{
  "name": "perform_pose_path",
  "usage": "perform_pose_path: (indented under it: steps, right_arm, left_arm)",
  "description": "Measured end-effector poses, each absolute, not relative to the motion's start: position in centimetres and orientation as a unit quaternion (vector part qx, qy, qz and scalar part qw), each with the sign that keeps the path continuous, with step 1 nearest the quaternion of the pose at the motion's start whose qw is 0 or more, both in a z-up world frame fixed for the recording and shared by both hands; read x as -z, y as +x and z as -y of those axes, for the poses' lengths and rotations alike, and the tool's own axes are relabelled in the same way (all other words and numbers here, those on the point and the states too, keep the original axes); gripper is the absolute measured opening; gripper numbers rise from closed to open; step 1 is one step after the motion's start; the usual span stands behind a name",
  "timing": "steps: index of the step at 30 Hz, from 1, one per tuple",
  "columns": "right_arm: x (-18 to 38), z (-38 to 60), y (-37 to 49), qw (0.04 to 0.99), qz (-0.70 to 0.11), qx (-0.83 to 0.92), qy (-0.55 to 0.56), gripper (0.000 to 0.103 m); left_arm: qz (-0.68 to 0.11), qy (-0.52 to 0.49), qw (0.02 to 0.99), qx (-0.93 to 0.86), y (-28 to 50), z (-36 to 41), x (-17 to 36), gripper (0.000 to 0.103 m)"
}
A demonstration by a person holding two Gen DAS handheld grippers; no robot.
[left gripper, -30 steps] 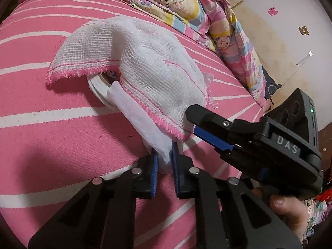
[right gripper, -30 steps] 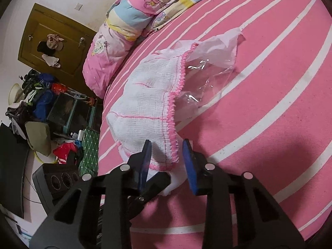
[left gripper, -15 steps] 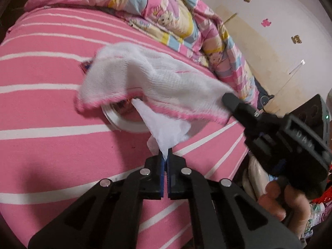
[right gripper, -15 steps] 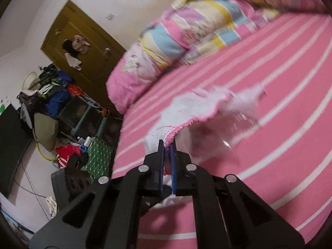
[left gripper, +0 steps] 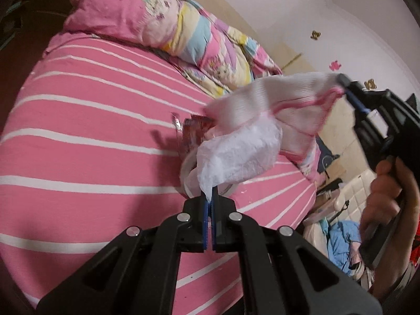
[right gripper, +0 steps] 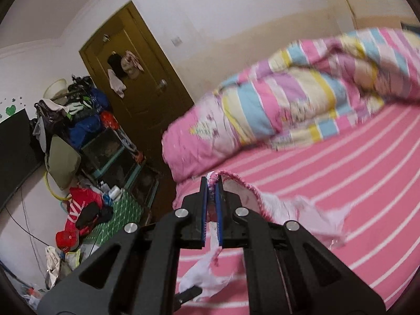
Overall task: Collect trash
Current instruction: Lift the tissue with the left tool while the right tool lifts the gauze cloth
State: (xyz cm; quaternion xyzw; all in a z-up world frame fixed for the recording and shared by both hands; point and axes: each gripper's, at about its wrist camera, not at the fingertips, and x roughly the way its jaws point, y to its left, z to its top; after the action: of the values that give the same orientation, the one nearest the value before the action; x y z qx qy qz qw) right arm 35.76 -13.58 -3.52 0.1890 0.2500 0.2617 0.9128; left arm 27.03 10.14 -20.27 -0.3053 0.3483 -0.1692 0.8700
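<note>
Left wrist view, left to right: pink striped bed sheet (left gripper: 92,157) fills the left side, bunched cartoon quilt (left gripper: 210,50) at the head. Mid-frame, a red snack wrapper (left gripper: 195,128) and a roll of tape (left gripper: 186,176) lie on the sheet, just uncovered under the lifted cloth. Left gripper (left gripper: 209,199) is clamped tight on a corner of a white tissue (left gripper: 239,155); the tissue hangs up and forward from the pads, its bulk over the tape roll. Right of that, the gauze cloth with pink trim (left gripper: 283,99) stretches up to the right gripper (left gripper: 341,86), which pinches its far corner; a hand (left gripper: 386,183) holds that tool at the frame edge.

Right wrist view: cluttered floor and brown door (right gripper: 136,78) on the left, then the right gripper (right gripper: 212,183) with pads nearly together on the cloth's pink hem (right gripper: 244,186), rest of the cloth trailing down right over the sheet.

Key relation: cloth's long axis runs from the tissue up and right to the right gripper, off the bed; wrapper and tape stay on the sheet, below and ahead of the left gripper, which looks nearer to them. Both tools are full, so likely drop-off first, wherever the bin is; none in view.
</note>
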Motion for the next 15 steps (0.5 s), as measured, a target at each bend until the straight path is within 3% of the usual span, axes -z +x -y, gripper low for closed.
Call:
perform_pose_path:
  steps: [8, 15]
  right_arm:
    - [-1.2, 13.4, 33.1, 0.927, -0.205, -0.262, 0.174, 0.006]
    - [-2.0, 15.2, 28.7, 0.924, -0.208, -0.26, 0.186, 0.006]
  left_arm:
    - [-0.33, -0.312, 0.875, 0.167, 25.7, -12.0, 19.0, 0.001]
    - [-0.31, -0.308, 0.881, 0.183, 23.9, -11.3, 17.1, 0.001]
